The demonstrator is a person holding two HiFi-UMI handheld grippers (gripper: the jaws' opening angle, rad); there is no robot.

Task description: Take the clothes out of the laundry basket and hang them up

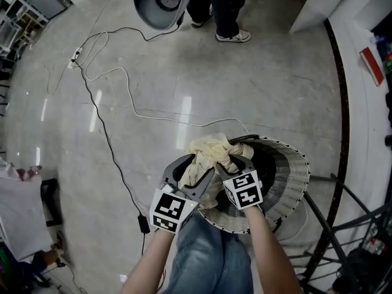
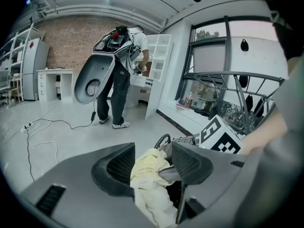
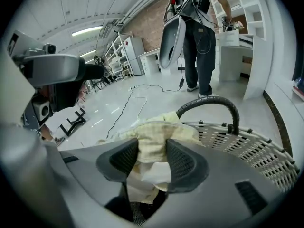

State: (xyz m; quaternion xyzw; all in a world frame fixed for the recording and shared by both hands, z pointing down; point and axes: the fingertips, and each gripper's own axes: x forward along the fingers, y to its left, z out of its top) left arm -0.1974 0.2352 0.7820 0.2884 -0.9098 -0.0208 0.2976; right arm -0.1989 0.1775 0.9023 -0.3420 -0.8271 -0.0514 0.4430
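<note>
A crumpled pale yellow garment (image 1: 211,154) lies heaped on the near rim of a round white laundry basket (image 1: 295,164) with a black handle (image 3: 209,101). My left gripper (image 1: 191,169) reaches it from the left. Its jaws straddle the garment (image 2: 148,172); the cloth touches the left pad, and a small gap shows at the right pad. My right gripper (image 1: 236,158) comes in beside it over the basket (image 3: 247,146). The garment (image 3: 159,144) fills the space between its wide-set pads, and I see no pinch on it.
A person (image 1: 223,8) stands at the far side beside a grey oval shell (image 1: 160,2). Black and white cables (image 1: 122,97) trail across the shiny floor. Black rack bars (image 1: 343,222) stand right of the basket, with a white counter (image 1: 367,60) beyond.
</note>
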